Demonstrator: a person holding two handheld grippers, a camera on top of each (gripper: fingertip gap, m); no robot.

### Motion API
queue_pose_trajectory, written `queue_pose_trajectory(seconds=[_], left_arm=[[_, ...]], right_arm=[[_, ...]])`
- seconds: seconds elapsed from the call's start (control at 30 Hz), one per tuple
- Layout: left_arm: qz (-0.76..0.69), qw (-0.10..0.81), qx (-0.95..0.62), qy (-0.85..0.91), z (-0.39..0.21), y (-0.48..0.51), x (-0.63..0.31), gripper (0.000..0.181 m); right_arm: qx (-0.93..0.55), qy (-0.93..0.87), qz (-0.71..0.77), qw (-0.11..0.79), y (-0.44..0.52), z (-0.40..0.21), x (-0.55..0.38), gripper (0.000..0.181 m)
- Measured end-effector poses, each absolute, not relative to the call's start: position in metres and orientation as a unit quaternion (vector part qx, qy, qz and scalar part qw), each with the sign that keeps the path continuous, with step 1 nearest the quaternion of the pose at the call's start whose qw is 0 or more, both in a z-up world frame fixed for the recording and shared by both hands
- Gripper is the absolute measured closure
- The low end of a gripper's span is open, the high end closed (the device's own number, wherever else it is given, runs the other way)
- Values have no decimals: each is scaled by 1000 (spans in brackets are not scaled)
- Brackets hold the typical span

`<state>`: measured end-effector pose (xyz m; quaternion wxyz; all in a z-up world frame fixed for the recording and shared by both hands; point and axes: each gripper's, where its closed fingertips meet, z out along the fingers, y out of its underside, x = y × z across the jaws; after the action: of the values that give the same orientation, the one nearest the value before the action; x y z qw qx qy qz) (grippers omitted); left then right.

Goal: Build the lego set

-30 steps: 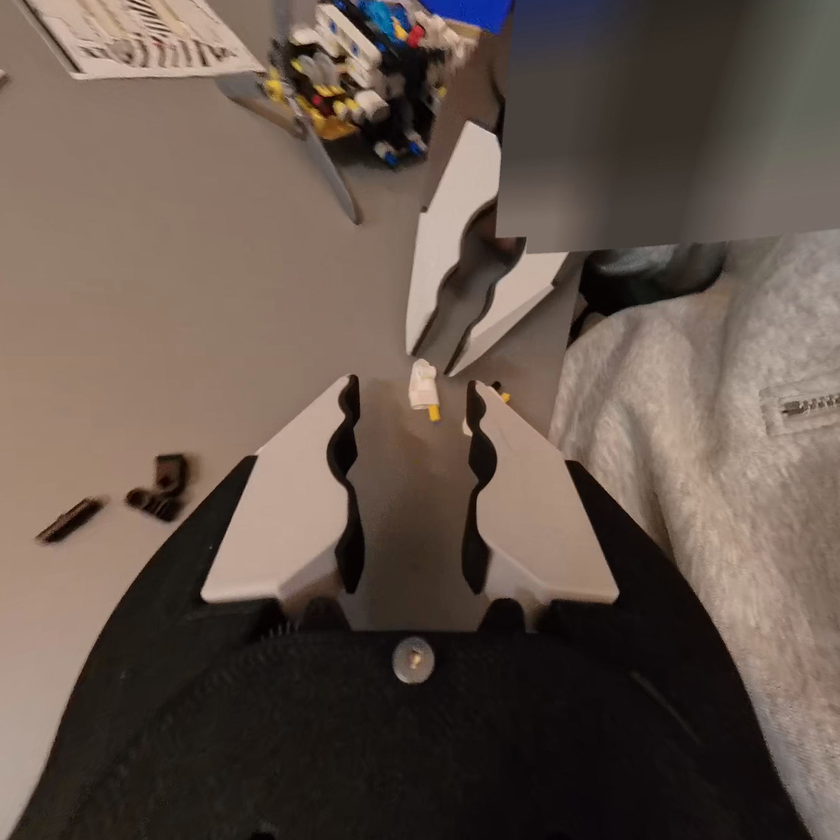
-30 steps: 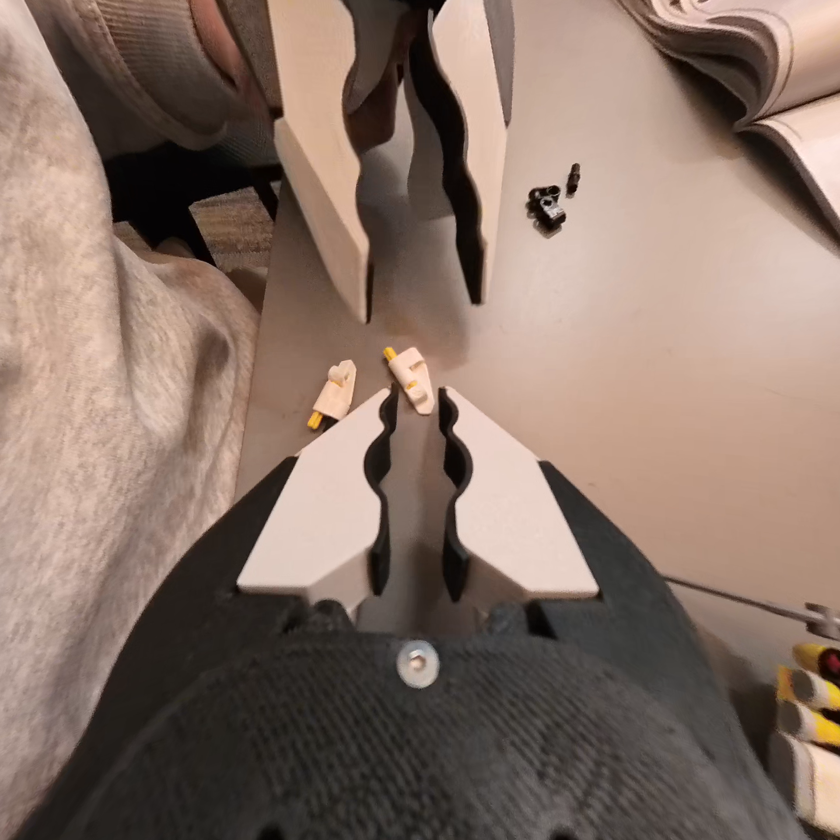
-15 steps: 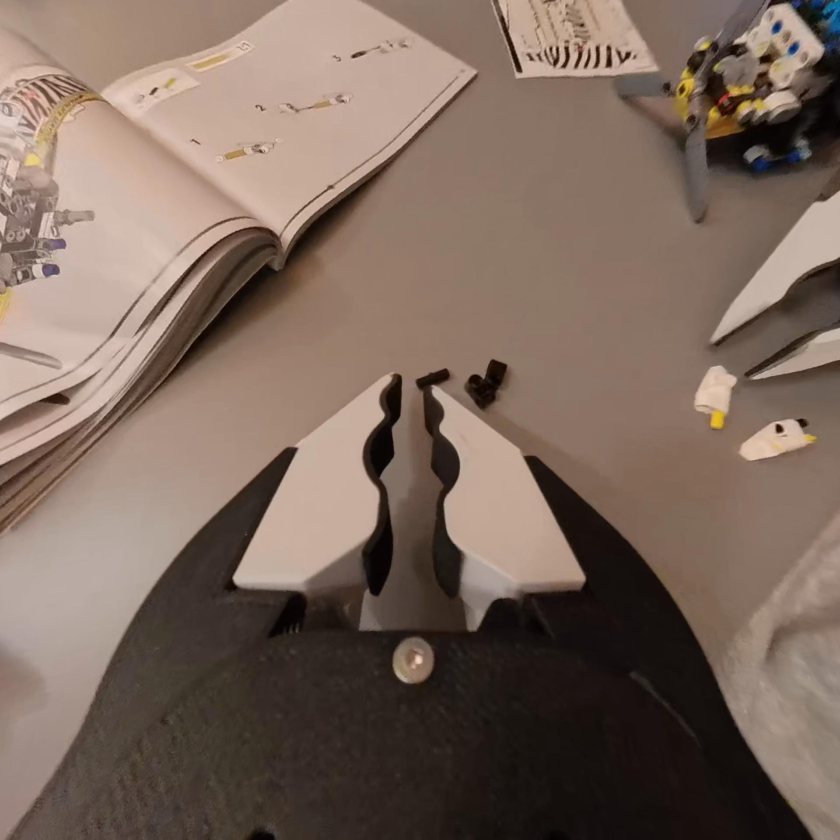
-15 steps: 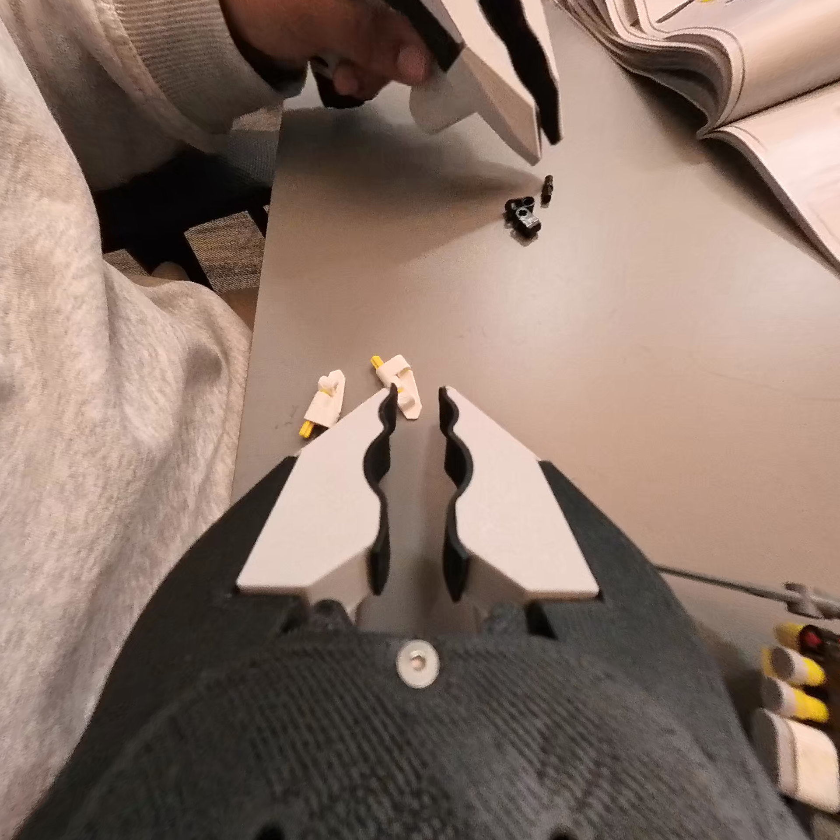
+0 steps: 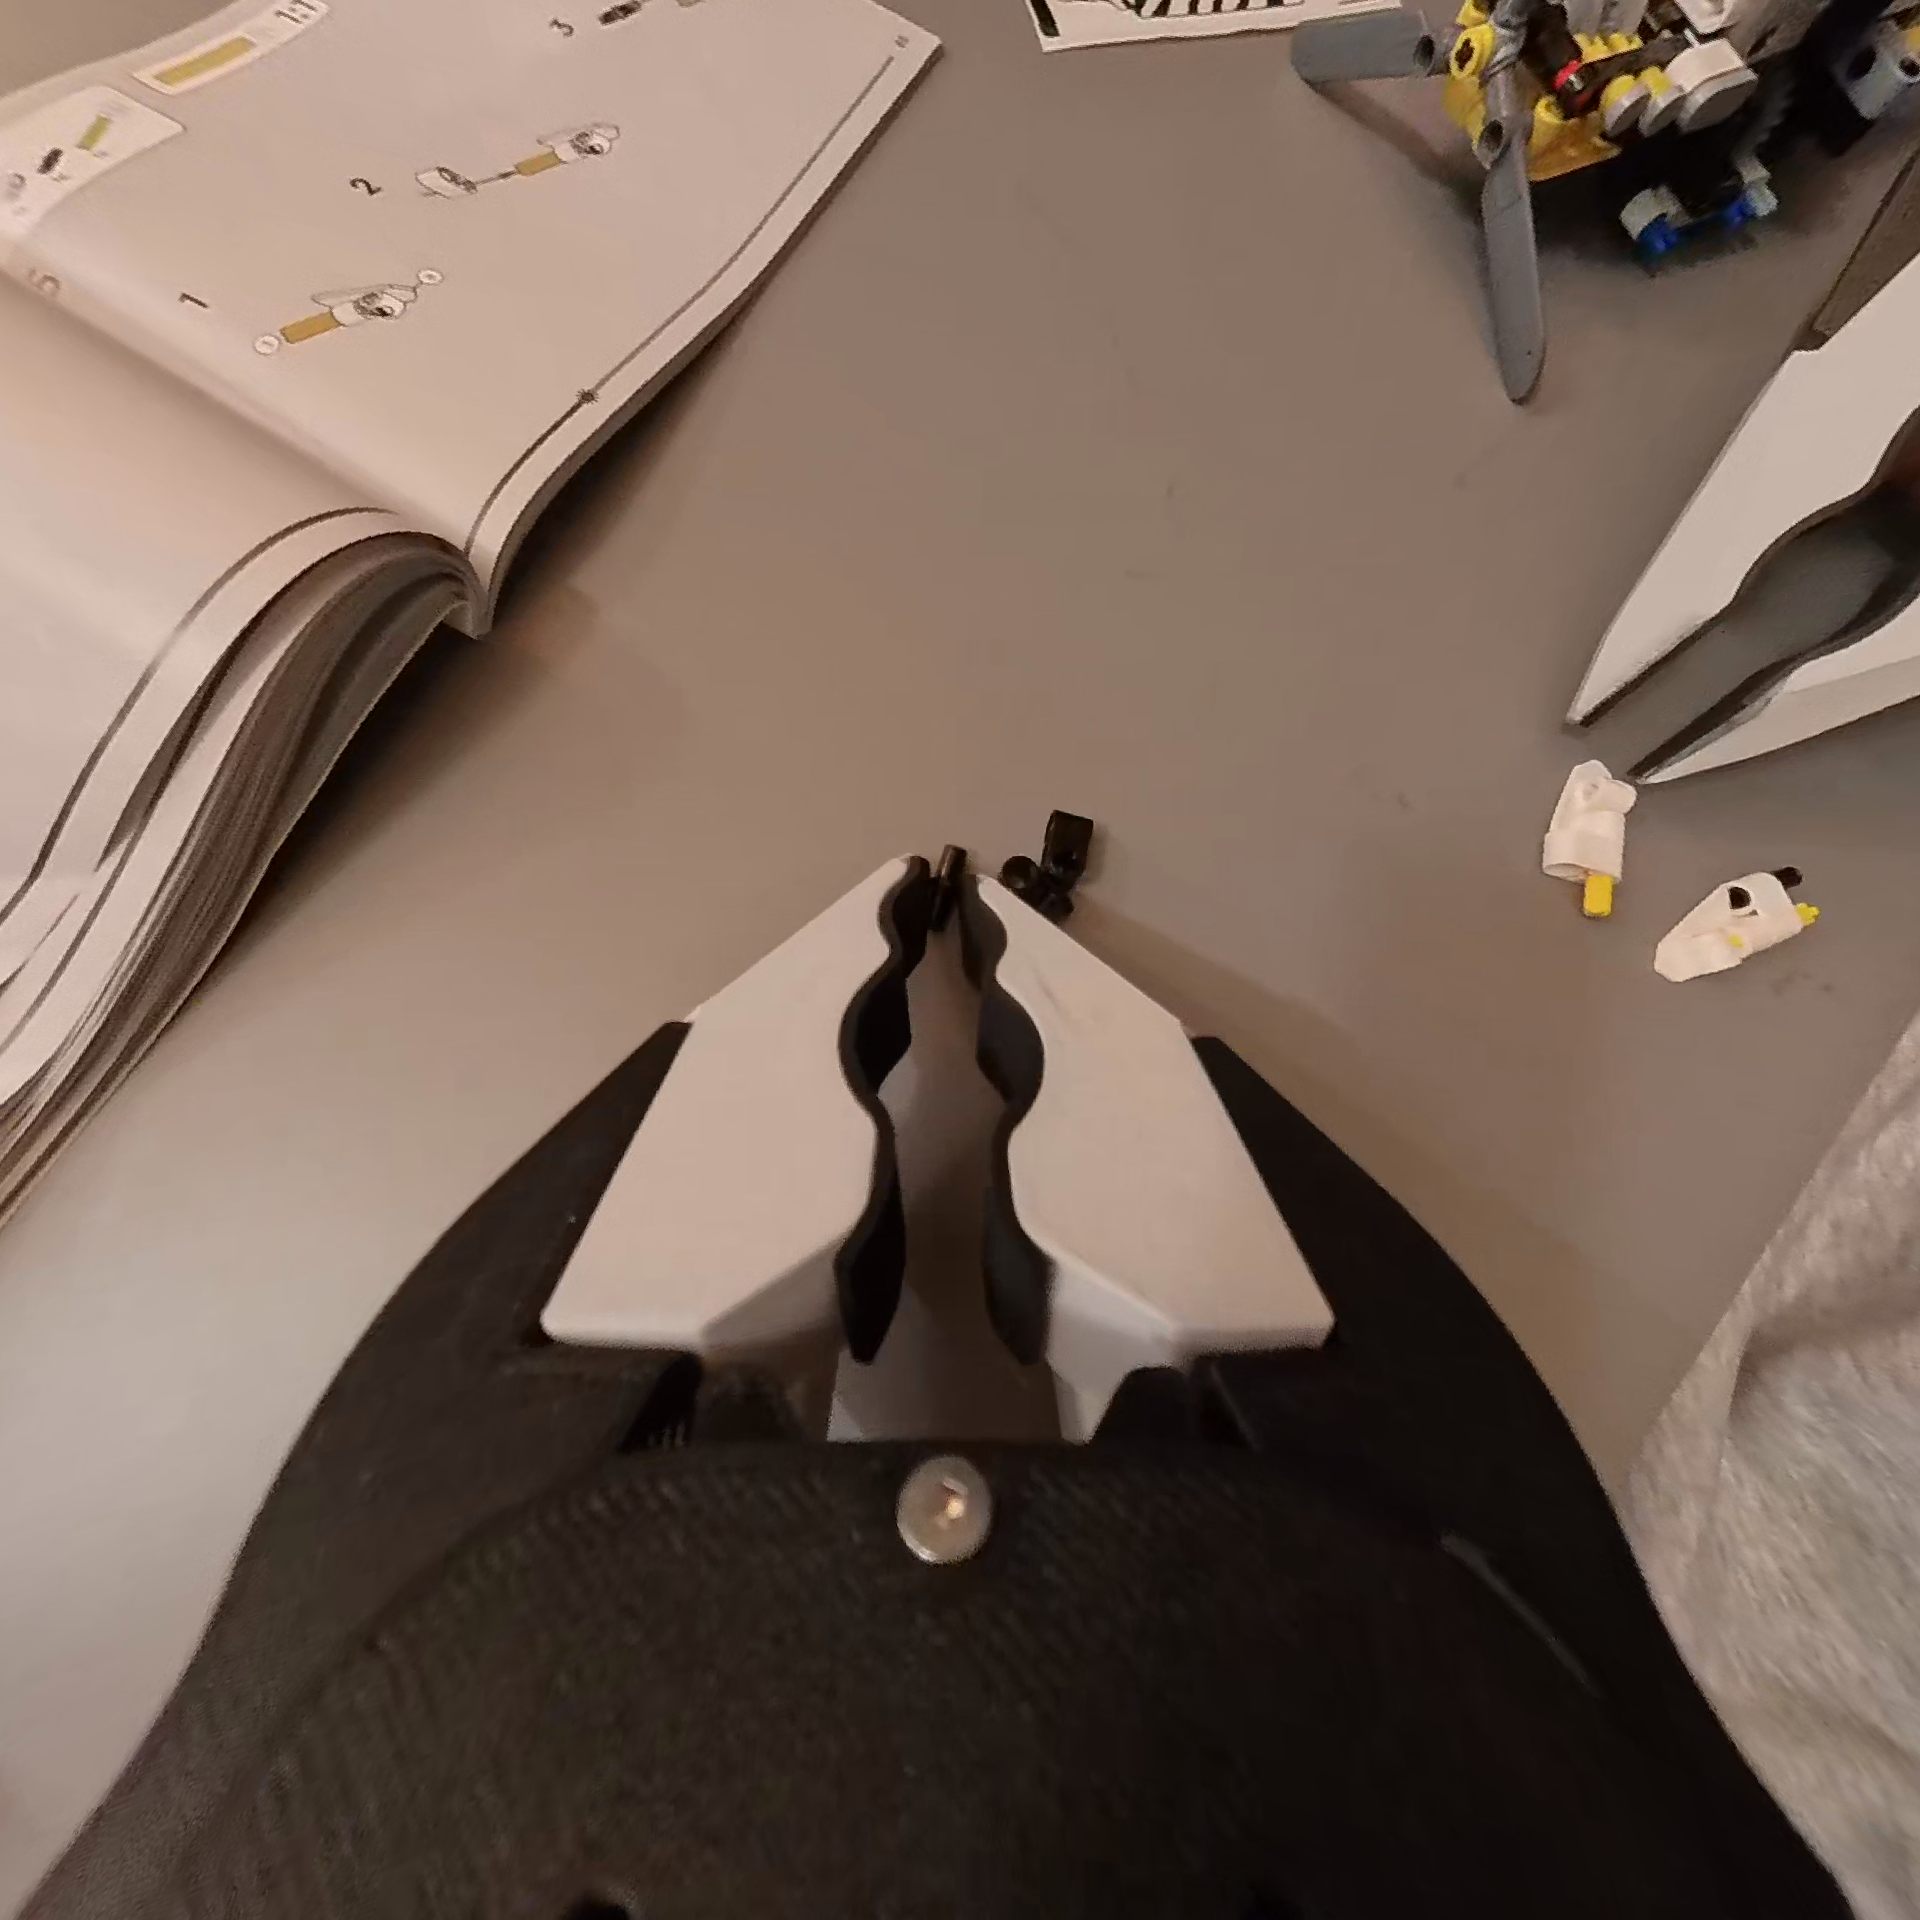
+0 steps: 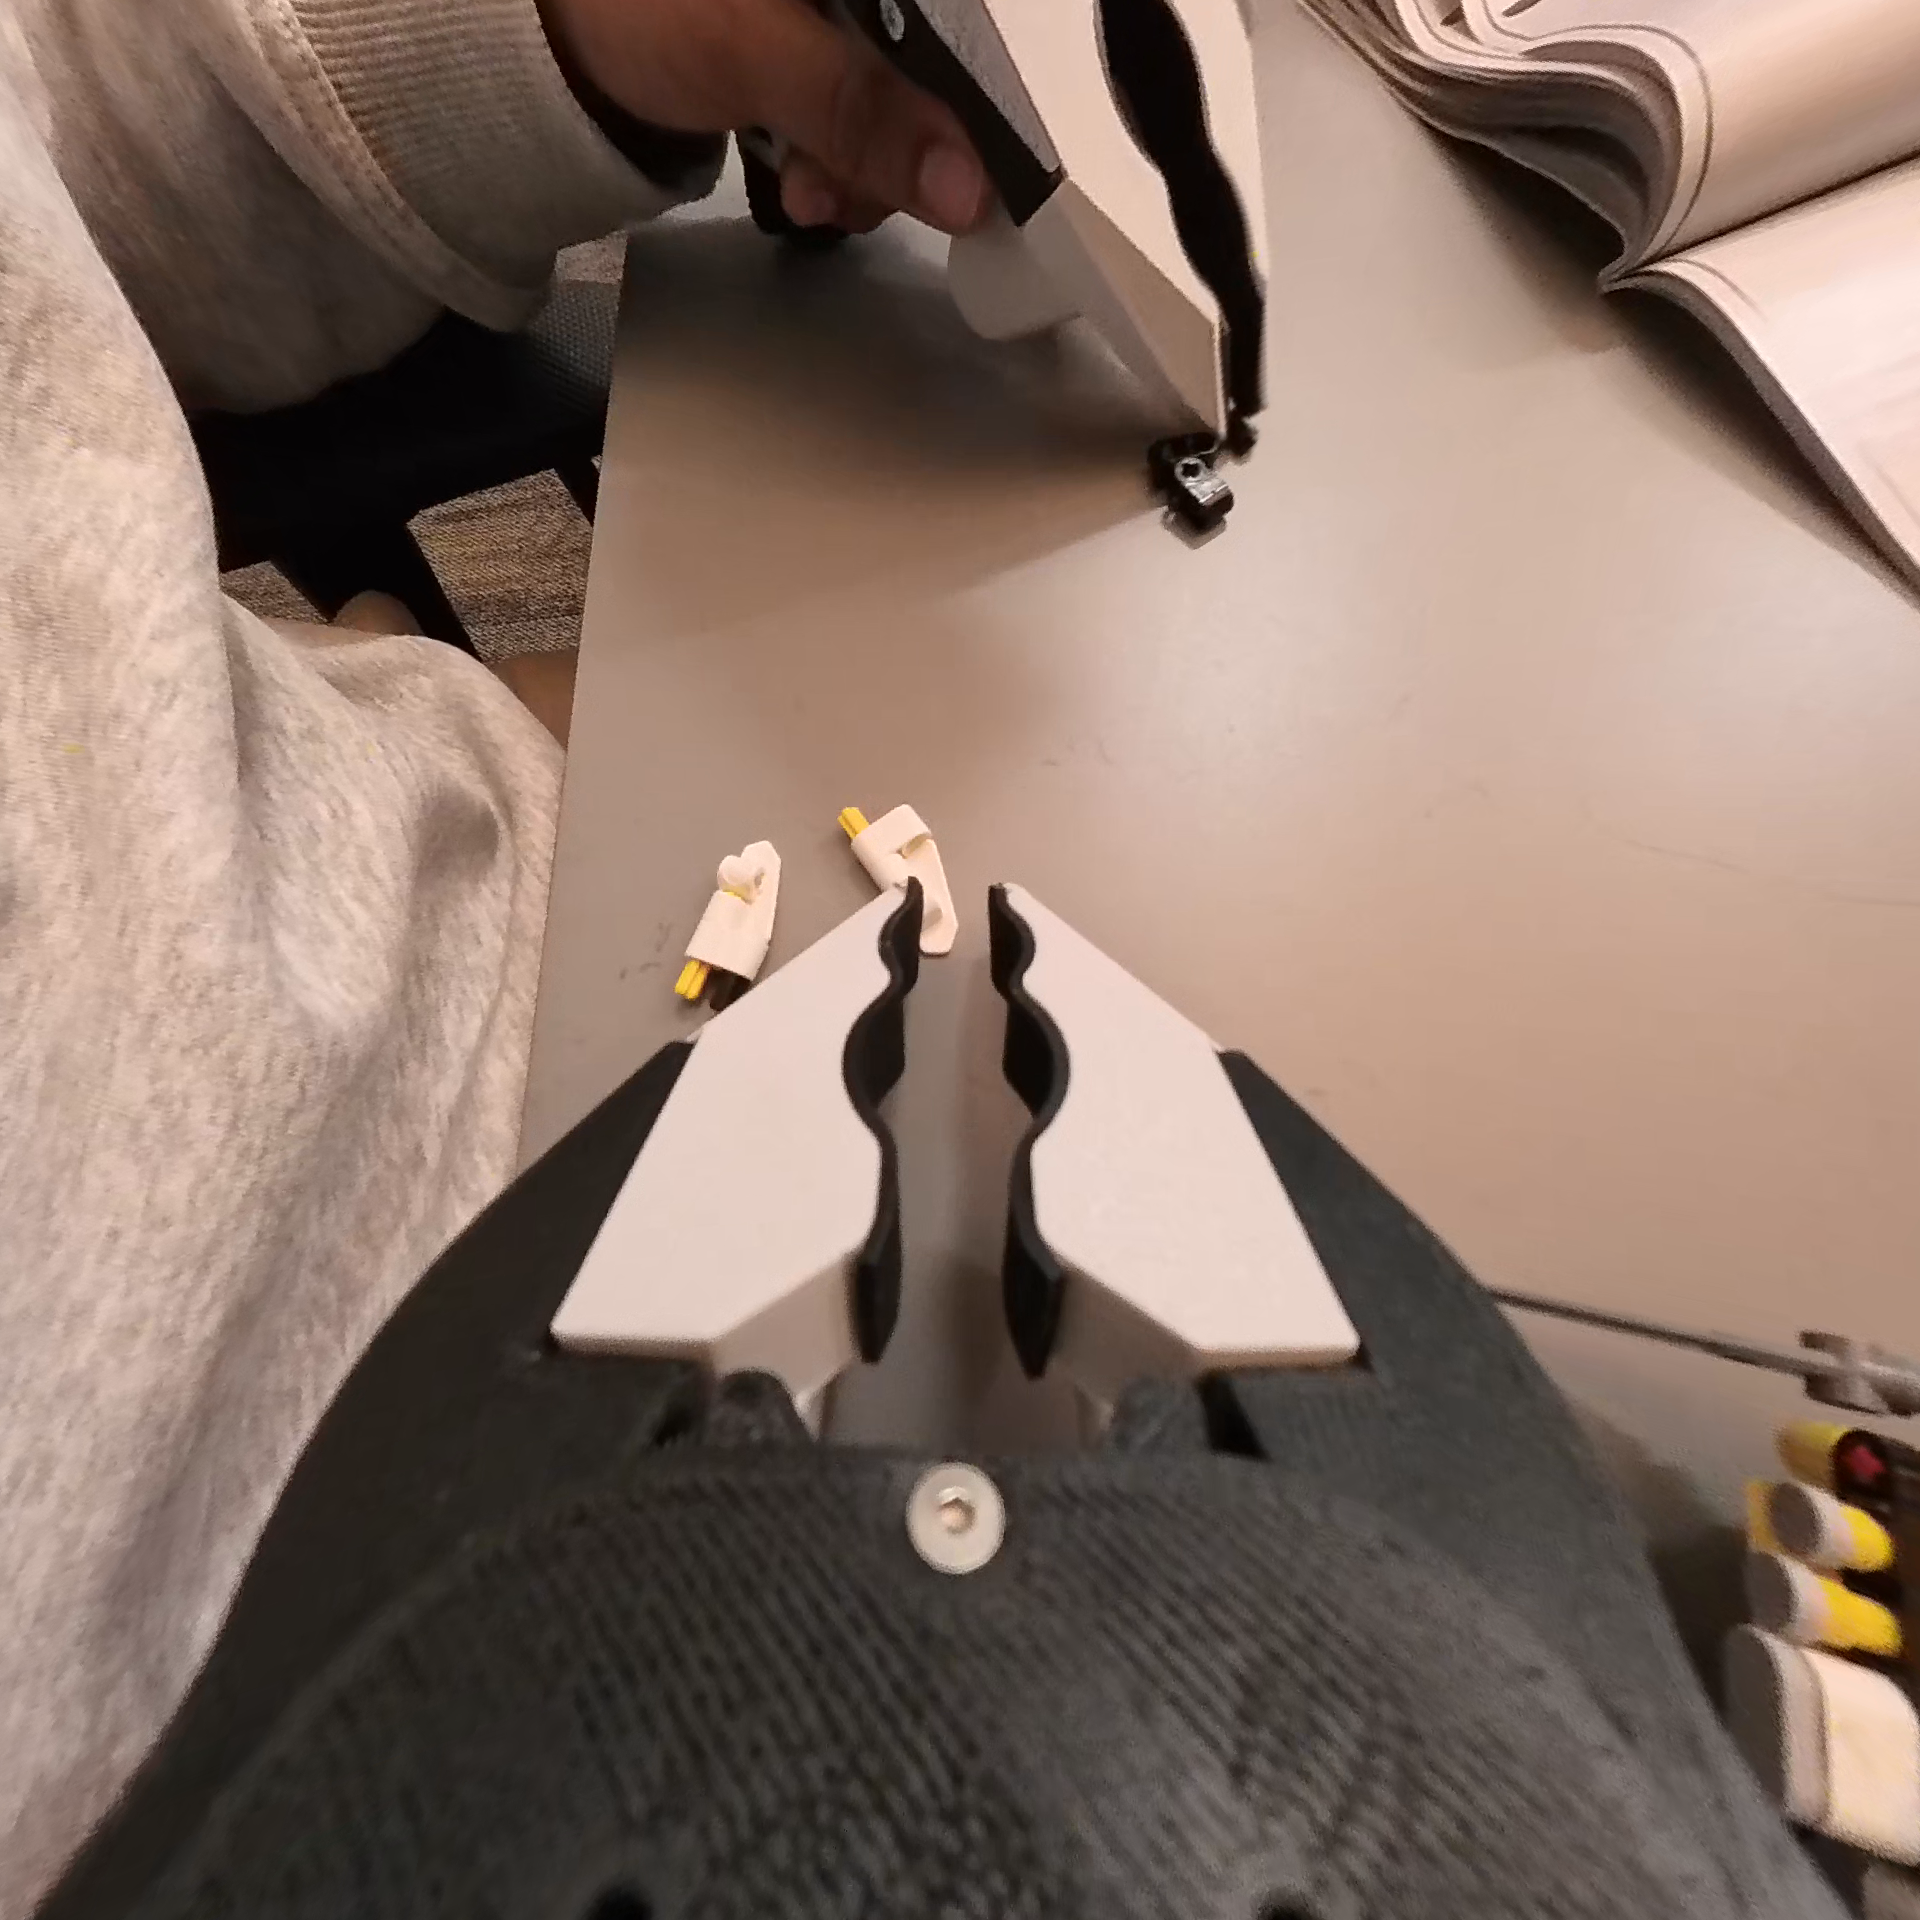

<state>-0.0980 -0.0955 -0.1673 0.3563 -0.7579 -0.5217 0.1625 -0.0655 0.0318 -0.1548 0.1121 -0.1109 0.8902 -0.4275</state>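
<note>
Gray table (image 5: pixel 1091 540), the landmark for everything here. On its far left corner, instruction booklet (image 5: pixel 312 312) spread open, likely so the current step stays readable. On its far right corner, half-built model (image 5: pixel 1621 114) parked clear of the work area. Near its middle, left gripper (image 5: pixel 948 881) clenched on a small black pin (image 5: pixel 948 871) right at the tabletop, beside a black connector (image 5: pixel 1051 862) probably meant to receive it. Near its front edge, right gripper (image 6: pixel 954 902) slightly parted, holding nothing, tips just at one of two white-and-yellow subassemblies (image 6: pixel 906 862), seemingly waiting.
</note>
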Motion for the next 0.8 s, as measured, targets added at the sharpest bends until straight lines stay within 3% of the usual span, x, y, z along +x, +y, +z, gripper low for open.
queue_pose_trajectory(seconds=[0.27, 0.53, 0.8], left_arm=[[202, 346, -747, -531, -161, -108, -96, 178], [201, 412, -750, -477, -125, -47, -79, 178], [219, 473, -765, -379, -116, 10, -72, 178]], right_arm=[[-114, 893, -422, 106, 31, -158, -66, 173], [-95, 878, -458, 103, 27, -145, -72, 173], [-4, 823, -536, 187, 11, -112, -74, 171]])
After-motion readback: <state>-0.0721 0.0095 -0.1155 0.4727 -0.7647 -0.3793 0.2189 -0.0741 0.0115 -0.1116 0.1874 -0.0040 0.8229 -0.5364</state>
